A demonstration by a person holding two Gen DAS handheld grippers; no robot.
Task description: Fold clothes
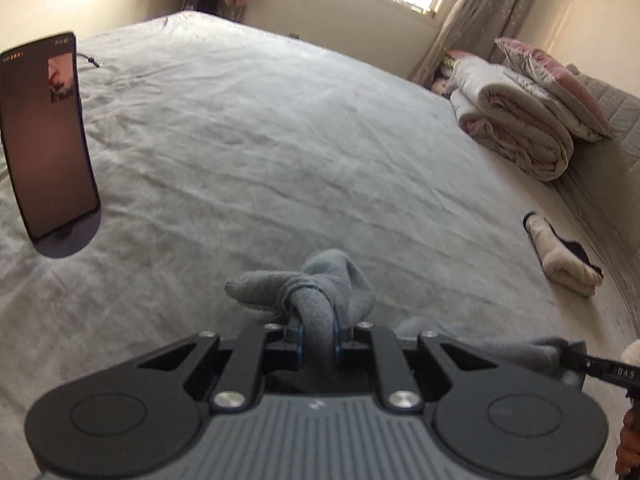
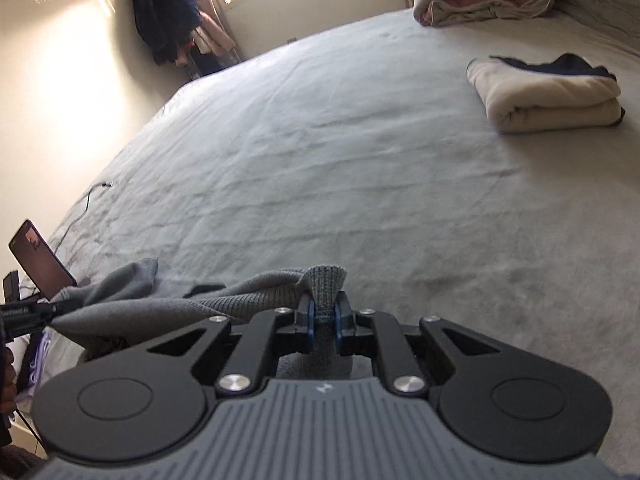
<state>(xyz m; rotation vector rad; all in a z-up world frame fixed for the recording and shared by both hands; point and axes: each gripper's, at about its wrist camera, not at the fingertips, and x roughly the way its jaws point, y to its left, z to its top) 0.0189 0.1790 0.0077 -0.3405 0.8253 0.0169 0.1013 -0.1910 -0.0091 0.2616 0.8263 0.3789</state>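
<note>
A grey knit garment is bunched up just above the grey bedsheet. My left gripper is shut on a thick roll of it, and folds of the cloth bulge out past the blue pads. In the right wrist view my right gripper is shut on a ribbed edge of the same grey garment, which stretches off to the left towards the other gripper's black finger. The right gripper's finger shows at the right edge of the left wrist view, with grey cloth in it.
A folded cream and dark garment lies on the bed to the right. Rolled duvets are stacked by the headboard. A phone on a stand is at the left, with a cable beyond it. Clothes hang by the window.
</note>
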